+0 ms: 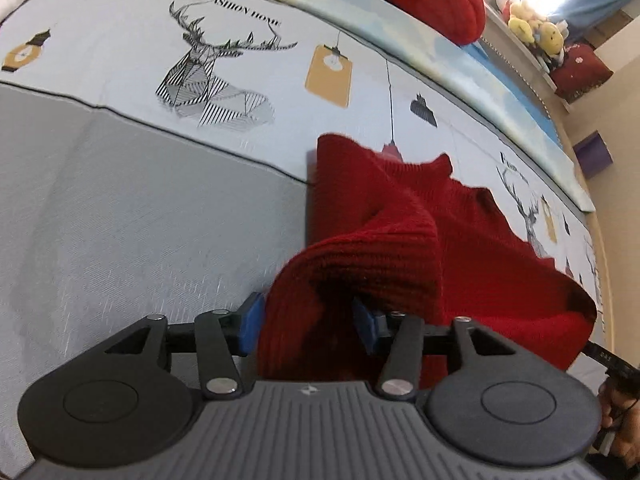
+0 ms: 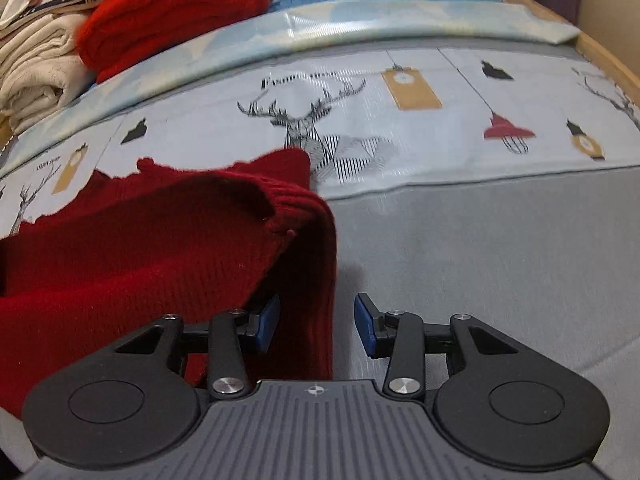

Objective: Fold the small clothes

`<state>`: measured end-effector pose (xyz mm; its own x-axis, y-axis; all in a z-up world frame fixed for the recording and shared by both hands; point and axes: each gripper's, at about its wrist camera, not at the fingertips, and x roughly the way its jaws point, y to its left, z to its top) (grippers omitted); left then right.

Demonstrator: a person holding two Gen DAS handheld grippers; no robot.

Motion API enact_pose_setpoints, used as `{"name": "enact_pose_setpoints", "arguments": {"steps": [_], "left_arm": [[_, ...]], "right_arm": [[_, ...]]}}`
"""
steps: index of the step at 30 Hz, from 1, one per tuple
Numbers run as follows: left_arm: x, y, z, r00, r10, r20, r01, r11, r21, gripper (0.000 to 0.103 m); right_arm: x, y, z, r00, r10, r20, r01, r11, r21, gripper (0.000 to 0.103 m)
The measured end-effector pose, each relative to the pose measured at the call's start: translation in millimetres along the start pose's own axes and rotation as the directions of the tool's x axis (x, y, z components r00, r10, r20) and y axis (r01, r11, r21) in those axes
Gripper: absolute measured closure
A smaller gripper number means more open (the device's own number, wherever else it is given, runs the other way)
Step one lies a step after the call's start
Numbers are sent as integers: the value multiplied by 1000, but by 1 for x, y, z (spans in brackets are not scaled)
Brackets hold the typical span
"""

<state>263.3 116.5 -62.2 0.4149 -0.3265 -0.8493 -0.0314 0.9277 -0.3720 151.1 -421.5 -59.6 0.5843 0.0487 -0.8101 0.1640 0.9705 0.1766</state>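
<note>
Red knit garment drapes between both parted jaws, gripped by neither, on the bed.

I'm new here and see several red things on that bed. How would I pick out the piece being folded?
Start from the bed's grey sheet with its pale deer-print band. The dark red ribbed knit garment lies spread at the front, across grey and print, its edge between both grippers' blue pads. The other red knit is brighter, already folded, and sits at the back beside cream folded cloth.
</note>
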Motion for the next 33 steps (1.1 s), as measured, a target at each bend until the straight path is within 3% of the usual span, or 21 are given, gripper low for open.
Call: {"name": "enact_pose_setpoints", "arguments": {"steps": [15,23,27,28,31,33], "left_arm": [[27,4,29,999,30,26,-28,997,-65,46],[33,-2,28,999,32,12,-31,999,-31,48],[36,-2,27,998,55,-1,-55,998,3,82],[36,-3,27,998,62,5,-62,998,17,88],[33,-8,27,997,78,29,-79,995,55,90],[28,-10,29,994,83,71,-87,994,62,91]], "right_arm": [[12,-3,26,993,0,114,-8,997,71,58],[24,0,30,996,3,91,-10,997,78,54],[31,2,30,998,-9,56,6,998,55,55],[31,3,30,998,-10,59,7,999,52,59],[27,3,32,996,-20,87,15,999,52,93],[21,-1,34,992,-24,124,15,997,75,96]]}}
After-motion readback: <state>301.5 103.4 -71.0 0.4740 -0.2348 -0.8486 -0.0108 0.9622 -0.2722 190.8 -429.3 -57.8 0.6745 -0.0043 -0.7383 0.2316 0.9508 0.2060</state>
